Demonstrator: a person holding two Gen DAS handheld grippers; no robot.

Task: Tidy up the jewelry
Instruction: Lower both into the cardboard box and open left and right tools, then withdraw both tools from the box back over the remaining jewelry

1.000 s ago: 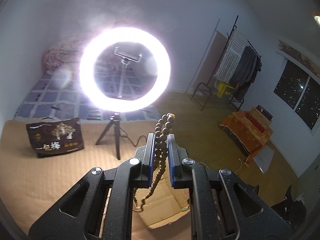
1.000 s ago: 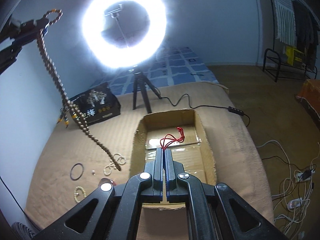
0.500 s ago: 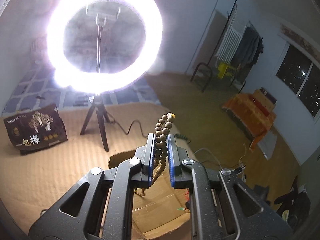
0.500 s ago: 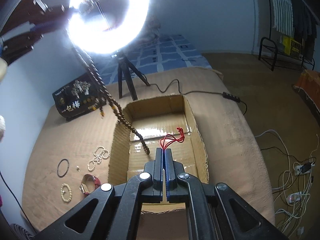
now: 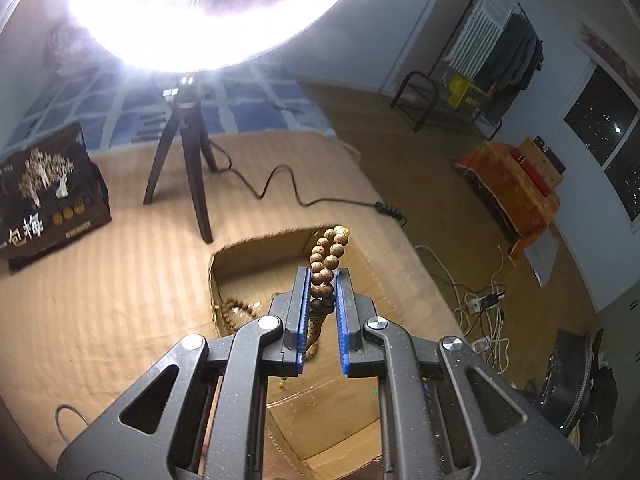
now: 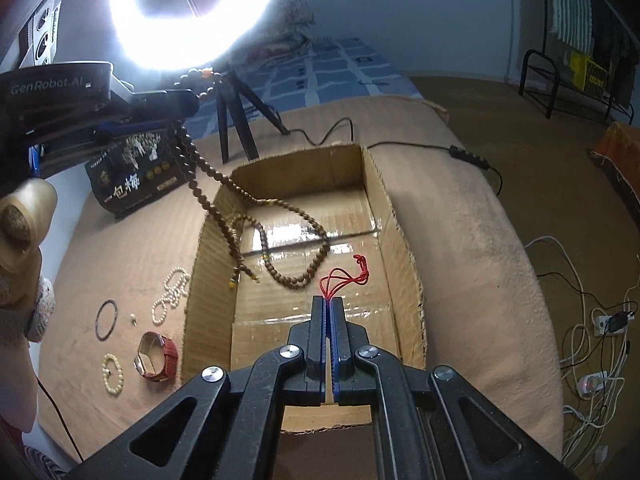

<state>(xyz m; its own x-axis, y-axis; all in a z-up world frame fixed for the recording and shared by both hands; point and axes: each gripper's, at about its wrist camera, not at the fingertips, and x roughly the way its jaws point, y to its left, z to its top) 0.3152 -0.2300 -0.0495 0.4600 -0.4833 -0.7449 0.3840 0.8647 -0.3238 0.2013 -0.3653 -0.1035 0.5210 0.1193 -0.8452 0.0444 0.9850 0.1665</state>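
Step in hand: you are lowering the wooden bead strand [image 6: 224, 184] into the cardboard box [image 6: 384, 196]; by my reading the drop-off is partly done, since the lower loops are already lying on the box floor.

Left gripper [image 5: 323, 276]: you are pinching the strand's upper end between the blue pads, with a short doubled loop of beads poking out past the fingertips. The jaws are standing narrowly apart, closed on the beads.

Right gripper [image 6: 329, 304]: you are holding it pressed together on the red cord [image 6: 344, 278], whose loops are sticking out ahead of the tips, above the box floor near its middle.

Strand location: it is running from the left gripper, above the box's left wall, down over that wall and onto the taped floor, where it is curling into an open loop.

Long axis: the hanging part is slanting down and toward the box centre, top end at the left gripper, free end with the small coloured beads lying near the left wall.

Next move: it is calling for opening the left jaws over the box so the remainder falls inside and not across the wall; judgement only.

Still outside: pearl strands [image 6: 170, 294], a dark ring [image 6: 106, 319], a red-strap watch [image 6: 156, 360] and a pale bead bracelet [image 6: 112, 374] are lying on the tan blanket [image 6: 460, 240], left of the box.
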